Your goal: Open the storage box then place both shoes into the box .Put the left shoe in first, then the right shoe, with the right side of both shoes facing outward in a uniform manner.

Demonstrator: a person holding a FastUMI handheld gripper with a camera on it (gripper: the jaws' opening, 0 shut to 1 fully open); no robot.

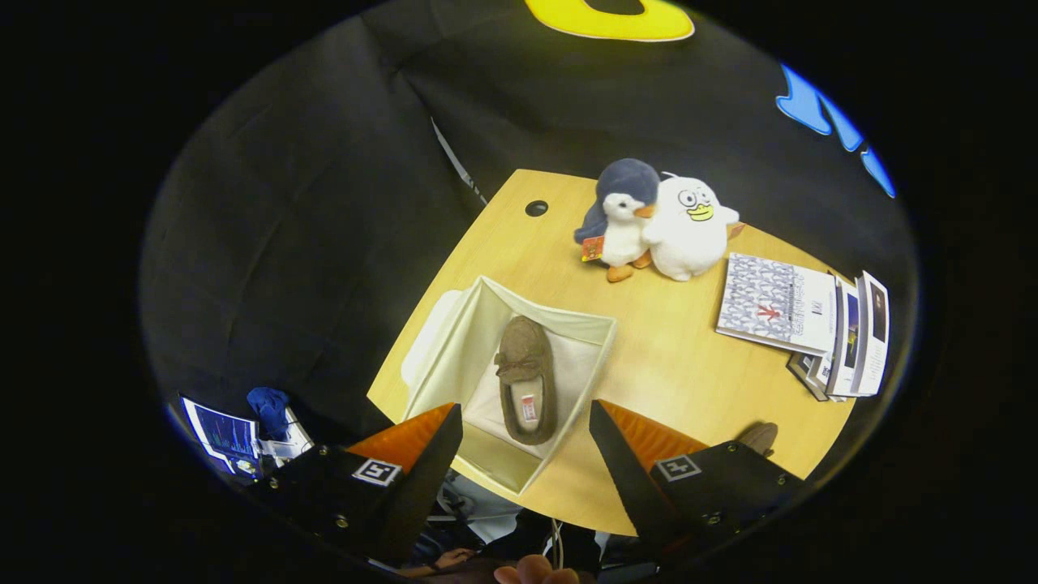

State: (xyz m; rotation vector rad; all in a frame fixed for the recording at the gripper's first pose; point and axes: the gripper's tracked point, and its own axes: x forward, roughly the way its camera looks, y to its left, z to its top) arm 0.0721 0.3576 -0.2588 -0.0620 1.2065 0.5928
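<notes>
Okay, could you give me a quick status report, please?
Gripper open, empty, above box. Storage box open, one shoe inside. Second shoe on table behind right finger. Nothing blocking.

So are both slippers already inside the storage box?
No: one brown slipper lies in the open storage box, while the other sits on the table behind the open jaws' right finger.

A black-cloth recording booth: wooden desk (pixel 649 357), plush toys (pixel 657 219), stacked booklets (pixel 811 324).

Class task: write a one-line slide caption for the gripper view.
Open gripper hovers above the open storage box holding one brown slipper on the wooden table.
</notes>
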